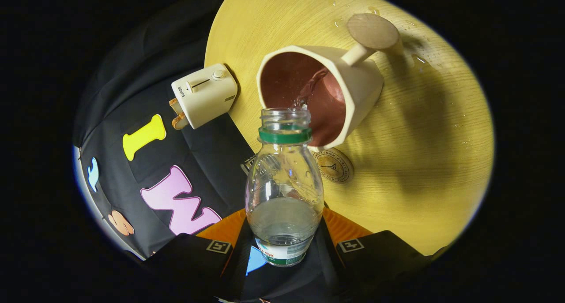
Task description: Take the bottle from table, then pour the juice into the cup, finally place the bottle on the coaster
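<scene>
Little liquid is left in the clear plastic bottle [284,192], which is clenched between both fingers of the claw [282,250] and tipped so its open mouth sits just at the rim of the cream cup [322,91]. A thin stream is seen falling into the cup's reddish-brown inside. The tilt should be raised slowly and the mouth kept over the rim, since droplets already lie on the round wooden bench [423,131]. The green neck ring is visible. The round coaster [334,165] lies just right of the bottle, near the cup.
</scene>
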`<state>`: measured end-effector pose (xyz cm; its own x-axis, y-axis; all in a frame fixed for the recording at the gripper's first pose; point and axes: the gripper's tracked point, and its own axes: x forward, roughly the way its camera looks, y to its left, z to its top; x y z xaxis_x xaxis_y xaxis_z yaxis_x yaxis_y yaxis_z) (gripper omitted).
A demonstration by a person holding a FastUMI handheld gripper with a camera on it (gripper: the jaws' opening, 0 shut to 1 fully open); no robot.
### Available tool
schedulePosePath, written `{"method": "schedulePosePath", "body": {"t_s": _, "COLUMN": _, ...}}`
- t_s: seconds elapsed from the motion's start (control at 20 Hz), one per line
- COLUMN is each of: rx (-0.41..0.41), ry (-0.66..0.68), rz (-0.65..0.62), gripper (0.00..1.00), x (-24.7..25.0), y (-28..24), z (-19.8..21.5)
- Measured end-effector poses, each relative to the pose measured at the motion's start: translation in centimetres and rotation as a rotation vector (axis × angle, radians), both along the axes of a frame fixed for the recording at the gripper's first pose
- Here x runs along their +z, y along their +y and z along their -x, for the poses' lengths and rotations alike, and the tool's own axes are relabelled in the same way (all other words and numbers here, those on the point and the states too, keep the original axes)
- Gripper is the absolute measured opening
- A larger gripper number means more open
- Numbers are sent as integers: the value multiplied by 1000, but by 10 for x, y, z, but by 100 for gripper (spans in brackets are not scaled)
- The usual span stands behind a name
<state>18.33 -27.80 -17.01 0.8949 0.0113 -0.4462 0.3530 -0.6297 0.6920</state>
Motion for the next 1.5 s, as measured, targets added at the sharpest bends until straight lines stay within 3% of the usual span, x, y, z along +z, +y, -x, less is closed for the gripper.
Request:
{"method": "schedulePosePath", "body": {"t_s": 0.85, "rx": -48, "ry": -30, "rz": -154, "gripper": 73, "x": 7, "y": -4, "z": -5}}
{"method": "schedulePosePath", "body": {"t_s": 1.5, "rx": -162, "ry": -83, "rz": -289, "gripper": 73, "x": 17, "y": -25, "z": -11}}
